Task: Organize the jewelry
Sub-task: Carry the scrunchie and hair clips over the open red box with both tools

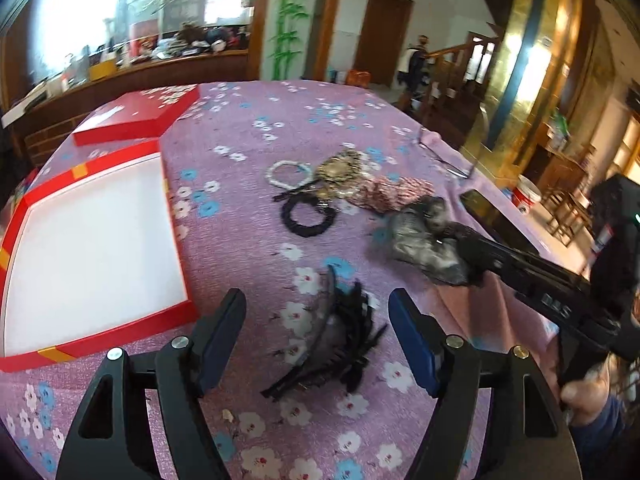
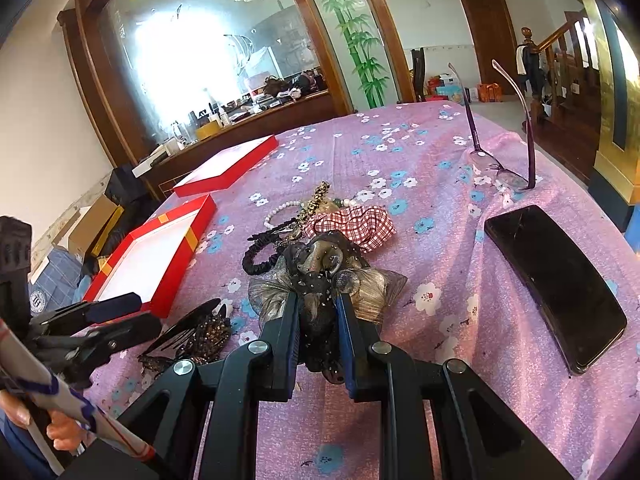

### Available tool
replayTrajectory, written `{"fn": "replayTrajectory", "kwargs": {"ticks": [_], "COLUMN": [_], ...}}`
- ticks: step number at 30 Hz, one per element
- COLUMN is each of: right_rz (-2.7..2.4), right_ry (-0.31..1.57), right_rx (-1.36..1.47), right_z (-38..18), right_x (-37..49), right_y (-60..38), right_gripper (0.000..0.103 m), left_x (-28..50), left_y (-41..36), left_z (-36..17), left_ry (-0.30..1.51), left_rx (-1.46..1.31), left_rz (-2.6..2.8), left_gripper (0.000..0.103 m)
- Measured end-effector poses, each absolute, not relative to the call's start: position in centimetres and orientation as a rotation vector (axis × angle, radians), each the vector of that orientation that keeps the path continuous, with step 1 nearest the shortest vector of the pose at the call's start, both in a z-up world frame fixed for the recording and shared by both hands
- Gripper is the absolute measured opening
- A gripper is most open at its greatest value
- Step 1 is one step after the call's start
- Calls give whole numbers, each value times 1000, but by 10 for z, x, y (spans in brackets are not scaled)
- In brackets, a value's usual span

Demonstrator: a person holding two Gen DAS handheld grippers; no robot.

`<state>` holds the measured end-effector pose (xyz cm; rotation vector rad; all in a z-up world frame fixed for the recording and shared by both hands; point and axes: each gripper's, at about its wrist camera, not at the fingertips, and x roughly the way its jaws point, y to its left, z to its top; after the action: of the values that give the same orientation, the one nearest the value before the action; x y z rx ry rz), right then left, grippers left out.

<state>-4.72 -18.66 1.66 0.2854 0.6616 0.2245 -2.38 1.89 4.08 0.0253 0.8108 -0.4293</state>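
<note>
Risks here run from the big red gift box (image 1: 96,240) down to the beads. Its open white tray sits at nine o'clock in your left wrist view, well apart from the jewelry heap, so every piece must cross bare tablecloth (image 1: 248,128); a loose grip would likely drop something on the way.

Your right gripper (image 2: 318,316) is clamped on the grey-and-black beaded hair bow (image 2: 320,268), just in front of the pile. The gauzy loops spread wide past both fingers, and I judge they could snag the red plaid scrunchie (image 2: 352,224) touching it at twelve o'clock and drag it along when you lift.

Your left gripper (image 1: 316,320) stands open with nothing pressed between its pads; the black beaded hair comb (image 1: 336,340) lies on the cloth between the fingers. Close off-centre and the curved comb may pivot or squirt out sideways.

The dark phone (image 2: 556,288) lies at three o'clock in the right wrist view, near the table's edge; a wide swing could nudge it off. The glasses (image 2: 500,168) at one o'clock rest lenses-down with arms in the air, easy to tip.

Smallest of all, the white bead bracelet (image 1: 288,172) and black scrunchie (image 1: 306,220) tangle with the gold ornament (image 1: 340,168); pull one and the others may follow.
</note>
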Motion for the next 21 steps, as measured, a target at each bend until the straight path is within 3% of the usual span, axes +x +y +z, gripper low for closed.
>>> {"fn": "replayTrajectory", "kwargs": {"ticks": [7, 9, 12, 21], "right_rz": [225, 225, 228, 228], "right_ry": [659, 658, 657, 654], "right_rx": [285, 284, 275, 259], "right_z": [16, 15, 15, 16], "right_x": [-47, -47, -47, -48], "right_y": [-186, -186, -185, -183], "right_gripper": [19, 19, 19, 19], "left_x": [-28, -26, -23, -30], "left_y": [-7, -8, -6, 12], "left_z": [9, 3, 0, 23], "left_ry": [877, 878, 885, 815], "left_rx": [176, 183, 159, 83], "left_rz": [-437, -413, -410, -369], "left_gripper": [71, 52, 34, 32]}}
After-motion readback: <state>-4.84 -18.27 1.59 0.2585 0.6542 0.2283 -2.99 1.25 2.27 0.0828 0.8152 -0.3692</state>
